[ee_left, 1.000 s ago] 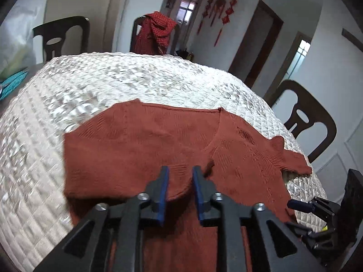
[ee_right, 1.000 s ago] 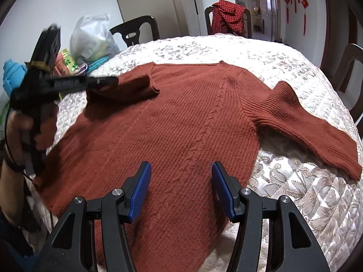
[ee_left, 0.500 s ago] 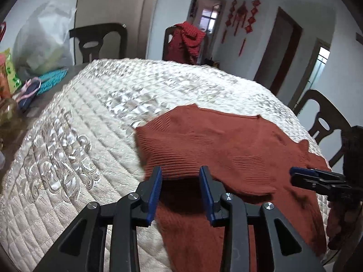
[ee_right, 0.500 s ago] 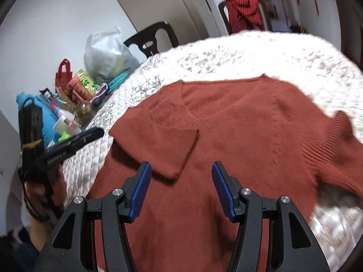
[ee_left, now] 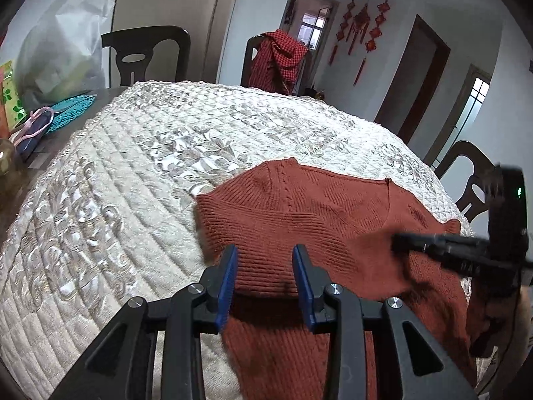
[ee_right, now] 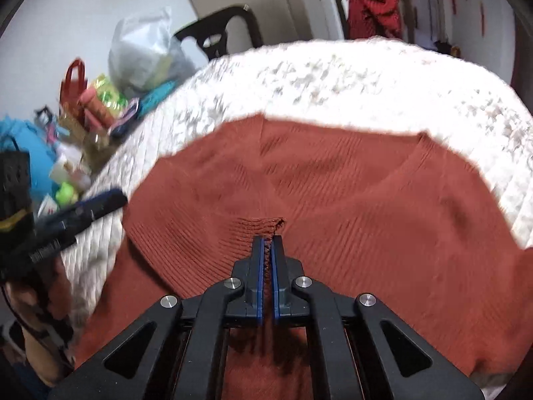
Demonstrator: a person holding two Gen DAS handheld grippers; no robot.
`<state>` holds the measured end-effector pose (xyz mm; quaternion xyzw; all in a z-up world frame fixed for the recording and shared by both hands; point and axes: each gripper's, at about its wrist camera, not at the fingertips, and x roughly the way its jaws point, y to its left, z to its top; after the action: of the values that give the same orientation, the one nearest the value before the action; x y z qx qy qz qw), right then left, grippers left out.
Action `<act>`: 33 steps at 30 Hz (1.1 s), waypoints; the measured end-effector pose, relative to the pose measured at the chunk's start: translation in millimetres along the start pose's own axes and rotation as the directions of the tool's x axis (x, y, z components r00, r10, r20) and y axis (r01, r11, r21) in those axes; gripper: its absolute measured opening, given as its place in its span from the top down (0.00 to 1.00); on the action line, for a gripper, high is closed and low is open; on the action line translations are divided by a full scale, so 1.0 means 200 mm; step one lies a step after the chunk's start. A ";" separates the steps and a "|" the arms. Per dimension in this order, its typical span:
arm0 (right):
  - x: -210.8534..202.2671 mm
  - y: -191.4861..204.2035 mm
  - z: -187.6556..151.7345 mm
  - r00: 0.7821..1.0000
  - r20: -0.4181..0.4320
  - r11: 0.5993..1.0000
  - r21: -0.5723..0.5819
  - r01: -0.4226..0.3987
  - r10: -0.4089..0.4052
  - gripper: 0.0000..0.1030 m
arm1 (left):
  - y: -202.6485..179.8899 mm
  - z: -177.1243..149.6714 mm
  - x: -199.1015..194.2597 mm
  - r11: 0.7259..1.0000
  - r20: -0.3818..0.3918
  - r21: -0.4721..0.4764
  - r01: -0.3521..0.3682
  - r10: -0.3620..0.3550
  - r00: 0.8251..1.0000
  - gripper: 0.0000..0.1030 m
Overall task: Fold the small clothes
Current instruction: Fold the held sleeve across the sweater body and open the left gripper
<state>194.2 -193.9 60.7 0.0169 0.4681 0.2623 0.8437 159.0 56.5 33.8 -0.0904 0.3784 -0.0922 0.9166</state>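
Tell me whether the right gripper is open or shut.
Shut. The right gripper has its blue pads pressed together on the ribbed cuff of the rust sweater, whose knit shows between them.

Both wrist views close, forward-down; share sweater (ee_left: 333,220) (ee_right: 333,183).

Left gripper (ee_left: 265,276): black angular plastic frame with triangular cut-outs, silver screw heads at the pivots, blue ribbed pads (ee_left: 227,280) lining the fingers. Right gripper (ee_right: 266,253): same black build, silver screws, blue pads. Its body in the left view is blurred, with a small green light.
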 end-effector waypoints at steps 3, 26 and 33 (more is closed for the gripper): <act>0.00 -0.06 0.05 1.000 0.014 1.000 0.027 0.013 -0.013 0.97 | -0.02 0.00 0.06 1.000 -0.025 0.022 -0.005 0.006 1.000 0.65; 0.08 -0.11 0.06 0.999 -0.015 0.999 0.012 0.049 -0.049 0.95 | -0.02 -0.01 0.17 0.994 -0.069 0.065 -0.087 0.091 0.993 0.65; -0.06 -0.05 -0.19 0.998 -0.031 0.997 -0.061 0.044 -0.046 0.92 | -0.05 -0.24 -0.02 0.991 -0.098 0.122 -0.051 0.063 0.993 0.60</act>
<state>164.0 -216.8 46.0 -0.0235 0.4737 0.2575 0.8419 120.7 44.2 6.1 -0.0198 0.4209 -0.0929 0.9021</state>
